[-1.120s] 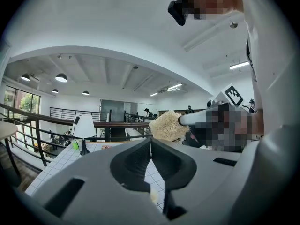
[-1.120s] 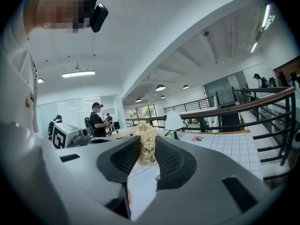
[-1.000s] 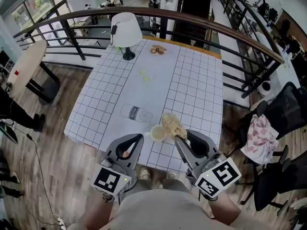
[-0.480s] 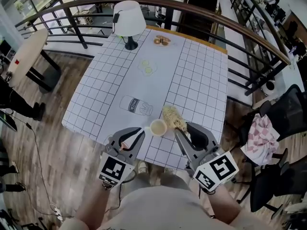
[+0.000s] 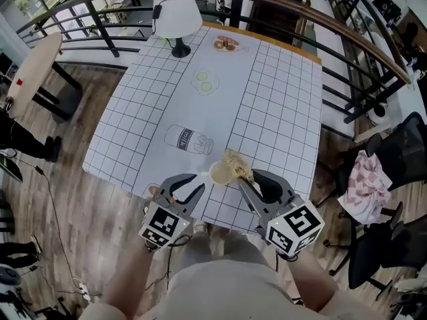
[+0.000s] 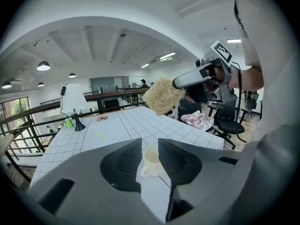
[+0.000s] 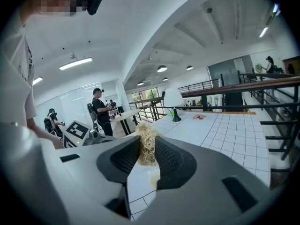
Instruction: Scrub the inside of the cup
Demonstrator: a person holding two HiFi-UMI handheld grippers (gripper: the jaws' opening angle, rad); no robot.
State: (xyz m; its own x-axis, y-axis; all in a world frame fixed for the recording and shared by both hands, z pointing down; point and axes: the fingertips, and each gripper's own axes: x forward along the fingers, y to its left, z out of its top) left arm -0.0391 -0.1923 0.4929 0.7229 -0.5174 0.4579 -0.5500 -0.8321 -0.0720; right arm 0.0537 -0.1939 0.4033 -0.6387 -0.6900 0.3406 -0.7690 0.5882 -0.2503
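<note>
A small cream cup [image 5: 219, 173] stands near the front edge of the grid-patterned table [image 5: 267, 112]. In the left gripper view the cup [image 6: 151, 157] shows in the gap between the jaws, with its handle turned toward them. My left gripper [image 5: 199, 180] is open just left of the cup, and nothing is between its fingers. My right gripper [image 5: 241, 179] is shut on a straw-coloured fibre scrubber [image 5: 238, 165], which hangs in the air above and just right of the cup. The scrubber [image 7: 147, 144] sticks up between the right jaws. The left gripper view catches the scrubber [image 6: 162, 94] too.
A white lamp [image 5: 177, 12] stands at the table's far left corner. Flat prints of a milk bottle [image 5: 188, 139], green slices [image 5: 205, 80] and pastries [image 5: 227, 43] mark the cloth. A railing [image 5: 347, 32] runs behind. An office chair with pink cloth [image 5: 363, 185] stands at right.
The head view has shifted, so the table sits a little higher in the picture. Both grippers, the scrubber and the cup keep about the same places relative to each other.
</note>
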